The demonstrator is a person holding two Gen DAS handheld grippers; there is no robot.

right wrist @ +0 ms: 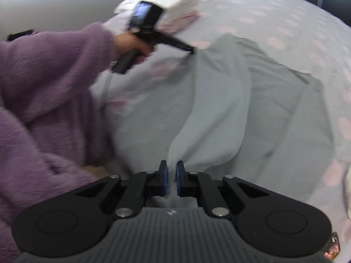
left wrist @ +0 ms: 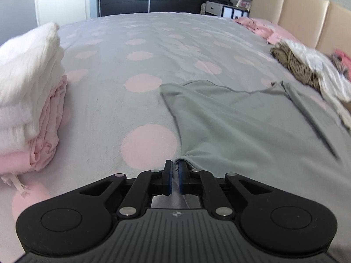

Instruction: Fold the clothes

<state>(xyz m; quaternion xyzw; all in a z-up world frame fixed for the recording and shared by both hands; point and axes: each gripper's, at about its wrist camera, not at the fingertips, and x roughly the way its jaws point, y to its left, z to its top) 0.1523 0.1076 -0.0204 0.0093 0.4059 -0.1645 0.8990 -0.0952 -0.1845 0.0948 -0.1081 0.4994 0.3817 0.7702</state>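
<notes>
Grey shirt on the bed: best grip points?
Pinch the grey shirt at its near-edge corners, coming in low from the bed's near side: fabric bunches there, as left gripper and right gripper show; the middle lies flat.

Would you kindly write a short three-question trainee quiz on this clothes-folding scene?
1. True or false: both grippers pinch the grey garment.
2. What lies on top of the folded stack? A) white cloth B) black cloth C) striped cloth
3. Fill in: the bedspread is grey with pink ____.

Key: 1 true: left gripper and right gripper are each shut on fabric. 2 A. 3 dots.
</notes>
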